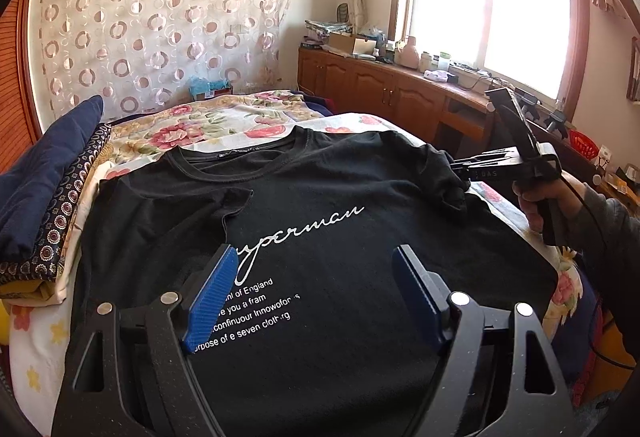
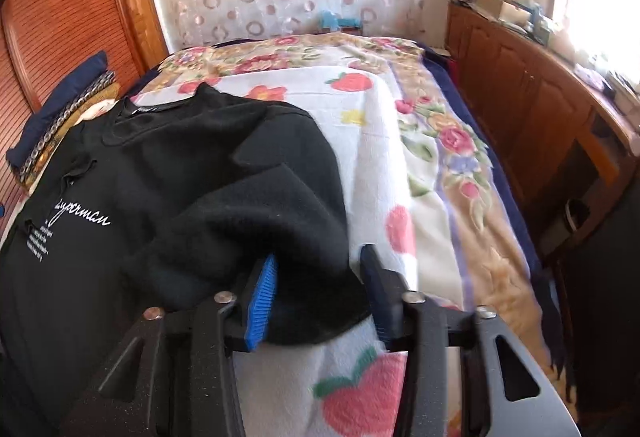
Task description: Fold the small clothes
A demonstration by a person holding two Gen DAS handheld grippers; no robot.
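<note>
The right gripper [image 2: 316, 297] has the shirt's sleeve [image 2: 280, 221] between its fingers at lower centre, lifted, likely for folding inward; whether they pinch it I cannot tell. The left gripper [image 1: 312, 289] hovers wide over the shirt [image 1: 320, 221], empty.

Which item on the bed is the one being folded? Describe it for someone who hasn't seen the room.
Start at the bed with the floral blanket. Spread flat across its near end is a black T-shirt, between the folded stack on the left and the right gripper at its sleeve. It is the only garment with white script lettering on the chest.
</note>
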